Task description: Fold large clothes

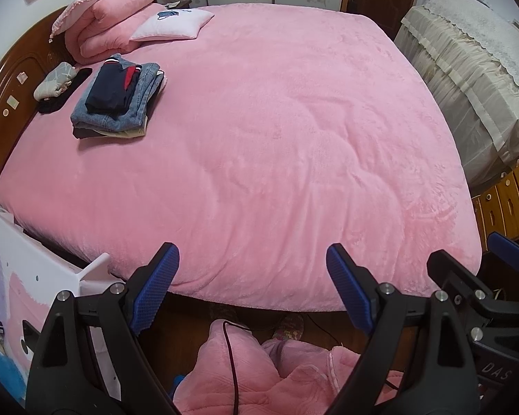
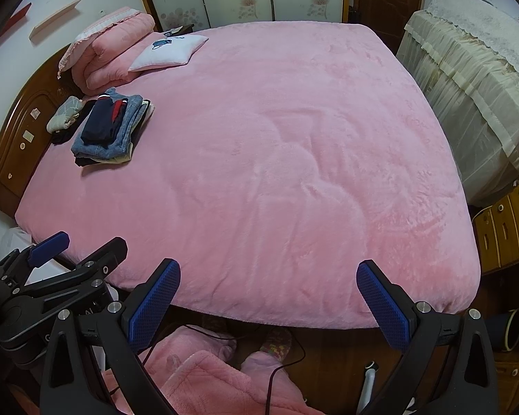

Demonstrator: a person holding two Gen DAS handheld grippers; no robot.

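Note:
A stack of folded clothes (image 1: 116, 100) (image 2: 110, 128), denim below and a dark navy piece with red on top, lies at the far left of the pink bed (image 1: 276, 145) (image 2: 276, 173) near the headboard. My left gripper (image 1: 252, 276) hovers open over the bed's near edge with nothing between its blue pads; it also shows at the lower left of the right wrist view (image 2: 52, 245). My right gripper (image 2: 268, 287) stands open beside it, empty, over the same edge; its tip shows at the right of the left wrist view (image 1: 508, 249).
A folded pink quilt (image 1: 110, 17) and a white cushion (image 1: 173, 24) lie at the bed's head, with a grey bundle (image 1: 53, 79) by the wooden headboard (image 1: 10, 97). A covered piece of furniture (image 1: 467, 69) stands right. A person's legs in pink fleece (image 1: 259, 373) and cables are below.

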